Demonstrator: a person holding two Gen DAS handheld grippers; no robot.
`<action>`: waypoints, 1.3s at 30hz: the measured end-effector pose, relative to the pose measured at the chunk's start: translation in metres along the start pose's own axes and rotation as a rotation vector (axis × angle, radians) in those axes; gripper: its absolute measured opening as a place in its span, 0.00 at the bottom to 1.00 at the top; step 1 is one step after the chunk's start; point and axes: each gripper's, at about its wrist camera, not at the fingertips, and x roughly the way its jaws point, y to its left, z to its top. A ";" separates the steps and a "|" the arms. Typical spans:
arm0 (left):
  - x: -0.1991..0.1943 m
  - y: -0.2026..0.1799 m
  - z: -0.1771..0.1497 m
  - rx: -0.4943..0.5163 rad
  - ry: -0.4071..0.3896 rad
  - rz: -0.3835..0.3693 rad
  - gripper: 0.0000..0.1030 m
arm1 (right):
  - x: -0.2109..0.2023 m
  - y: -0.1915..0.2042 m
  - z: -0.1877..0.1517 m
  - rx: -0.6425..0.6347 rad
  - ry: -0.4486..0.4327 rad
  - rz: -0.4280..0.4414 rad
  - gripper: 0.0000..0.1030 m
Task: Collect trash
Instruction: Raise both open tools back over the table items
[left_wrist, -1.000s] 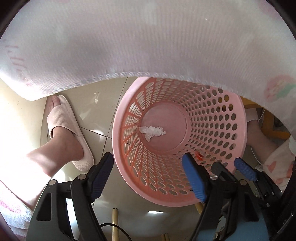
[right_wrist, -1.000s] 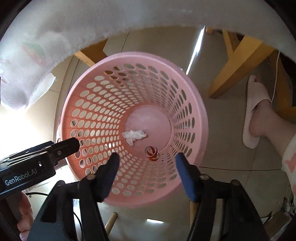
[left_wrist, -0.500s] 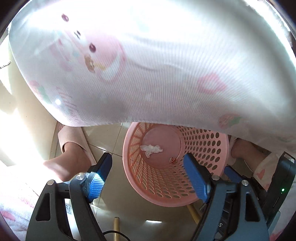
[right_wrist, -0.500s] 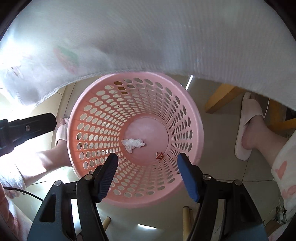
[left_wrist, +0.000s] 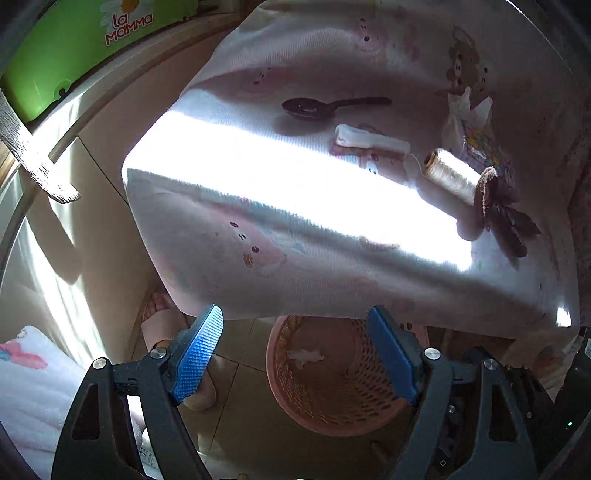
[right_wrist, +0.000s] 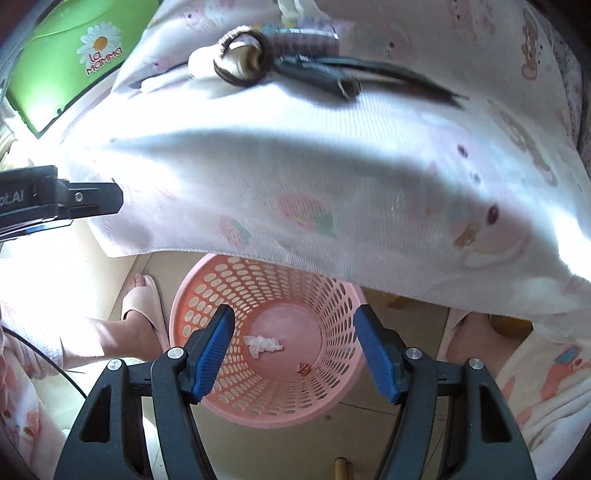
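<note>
With both the left claw (left_wrist: 295, 354) and right claw (right_wrist: 293, 350) spread empty, the probably light, crushable white wrapper (left_wrist: 371, 139) at one o'clock should be pinched mid-length.

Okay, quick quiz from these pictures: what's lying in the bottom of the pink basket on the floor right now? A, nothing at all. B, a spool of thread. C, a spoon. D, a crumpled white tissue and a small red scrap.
D: the right wrist view looks down into the pink basket and shows a crumpled white tissue and a small red scrap on its bottom; the spoon and the spool of thread lie on the table.
</note>
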 end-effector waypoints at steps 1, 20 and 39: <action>-0.003 0.000 0.001 0.000 -0.011 0.002 0.78 | -0.007 0.001 0.001 -0.016 -0.018 -0.001 0.69; -0.064 0.001 0.015 0.015 -0.269 0.024 0.84 | -0.106 -0.001 0.018 -0.089 -0.366 0.046 0.72; -0.053 -0.028 0.016 0.088 -0.286 0.015 0.71 | -0.093 -0.032 0.057 -0.069 -0.409 0.114 0.40</action>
